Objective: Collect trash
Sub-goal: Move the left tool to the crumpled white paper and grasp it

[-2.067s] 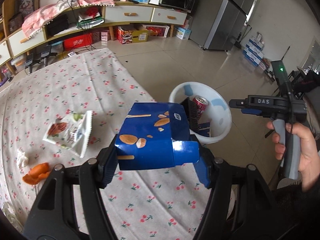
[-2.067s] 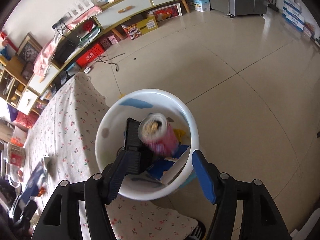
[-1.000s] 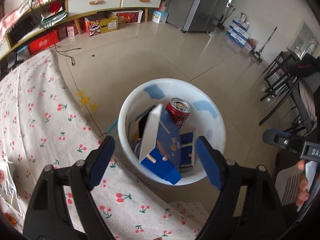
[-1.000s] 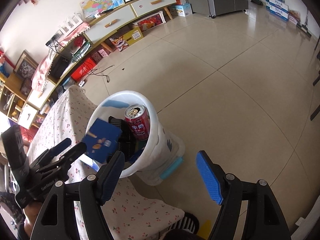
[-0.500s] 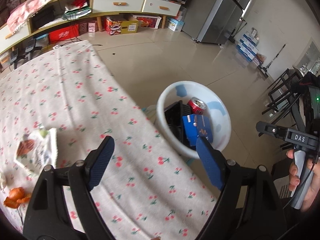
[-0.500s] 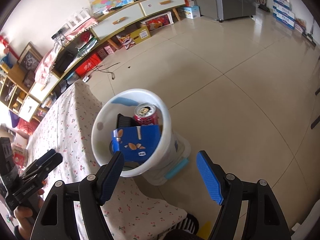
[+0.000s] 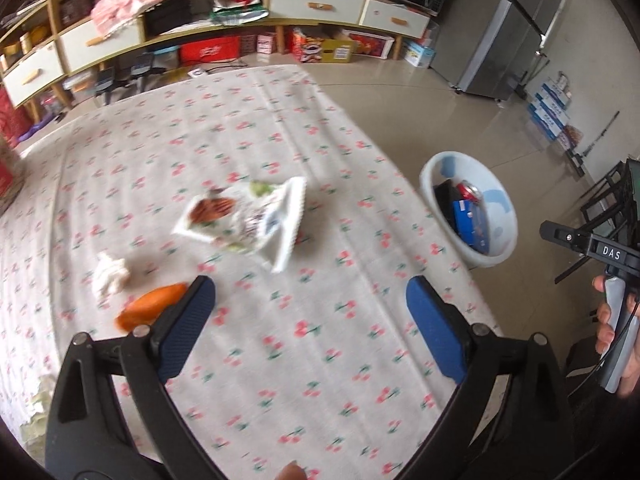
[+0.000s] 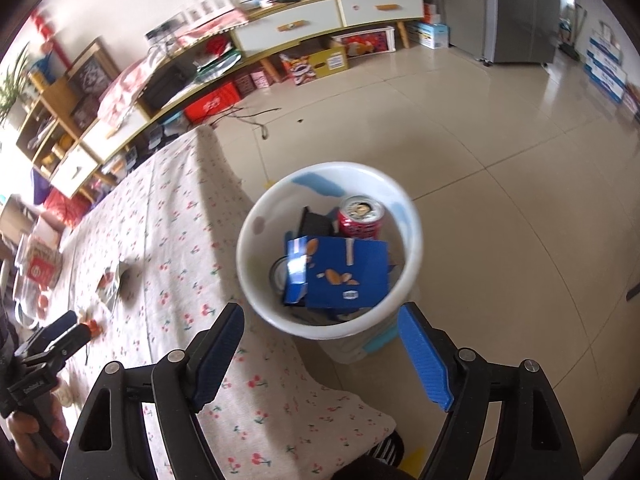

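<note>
My left gripper (image 7: 310,296) hangs over the cherry-print tablecloth (image 7: 248,152), its jaws opening with nothing between them. Just beyond it lie a crumpled white snack wrapper (image 7: 248,216), an orange peel (image 7: 150,306) by the left finger, and a white tissue wad (image 7: 110,274). Off the table's right edge, on the floor, stands the white bin (image 7: 506,216). My right gripper (image 8: 320,332) hovers above the white bin (image 8: 412,232), its jaws also opening and empty. Inside lie a blue box (image 8: 344,272), a red can (image 8: 362,216) and a black item (image 8: 314,220).
A person's hand holds the right gripper's handle (image 7: 612,320) at the right edge of the left wrist view. Low cabinets with boxes (image 7: 320,46) line the far wall, and a grey fridge (image 7: 504,28) stands at the right. Tiled floor (image 8: 500,140) surrounds the bin.
The blue box left my left gripper and dropped into the bin. The left gripper then swung left over the table toward the wrapper. The right gripper shifted slightly, bringing the bin closer in its view.
</note>
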{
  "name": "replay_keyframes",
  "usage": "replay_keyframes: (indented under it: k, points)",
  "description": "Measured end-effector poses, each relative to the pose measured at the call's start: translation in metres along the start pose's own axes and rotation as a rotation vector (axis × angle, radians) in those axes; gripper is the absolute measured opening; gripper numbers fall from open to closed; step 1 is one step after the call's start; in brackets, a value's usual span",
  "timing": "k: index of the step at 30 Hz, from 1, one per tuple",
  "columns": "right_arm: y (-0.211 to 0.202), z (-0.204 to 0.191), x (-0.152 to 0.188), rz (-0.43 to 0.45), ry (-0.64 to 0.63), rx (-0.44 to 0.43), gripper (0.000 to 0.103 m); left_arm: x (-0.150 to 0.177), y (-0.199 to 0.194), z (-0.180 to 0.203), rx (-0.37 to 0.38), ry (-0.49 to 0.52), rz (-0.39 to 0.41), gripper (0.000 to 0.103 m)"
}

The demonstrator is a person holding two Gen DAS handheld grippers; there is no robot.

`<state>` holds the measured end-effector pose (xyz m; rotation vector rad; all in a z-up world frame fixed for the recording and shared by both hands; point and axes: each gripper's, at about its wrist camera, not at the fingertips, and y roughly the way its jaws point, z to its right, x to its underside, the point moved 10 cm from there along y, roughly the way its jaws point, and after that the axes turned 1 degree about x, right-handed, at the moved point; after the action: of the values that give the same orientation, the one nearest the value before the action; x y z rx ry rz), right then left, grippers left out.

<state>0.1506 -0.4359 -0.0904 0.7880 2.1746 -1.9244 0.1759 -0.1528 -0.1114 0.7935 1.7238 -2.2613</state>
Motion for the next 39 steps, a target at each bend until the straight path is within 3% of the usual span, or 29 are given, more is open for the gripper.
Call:
replay_keyframes:
  k: [12, 19, 31, 36, 39]
  points:
    - [0.013, -0.069, 0.011, -0.04, -0.116, -0.033, 0.082, 0.042, -0.038, -0.089, -0.104, -0.075, -0.029, 0.096]
    - [0.023, -0.109, 0.022, -0.067, -0.185, -0.042, 0.083, 0.068, -0.057, -0.137, -0.125, -0.162, -0.039, 0.096]
    - [0.044, -0.171, 0.038, -0.115, -0.285, -0.053, 0.083, 0.098, -0.081, -0.192, -0.027, -0.353, -0.011, 0.096]
    - [0.053, -0.194, 0.041, -0.132, -0.32, -0.055, 0.083, 0.114, -0.07, -0.191, -0.001, -0.345, -0.065, 0.096]
    - [0.057, -0.207, 0.042, -0.14, -0.342, -0.057, 0.083, 0.124, -0.064, -0.192, -0.014, -0.328, -0.093, 0.087]
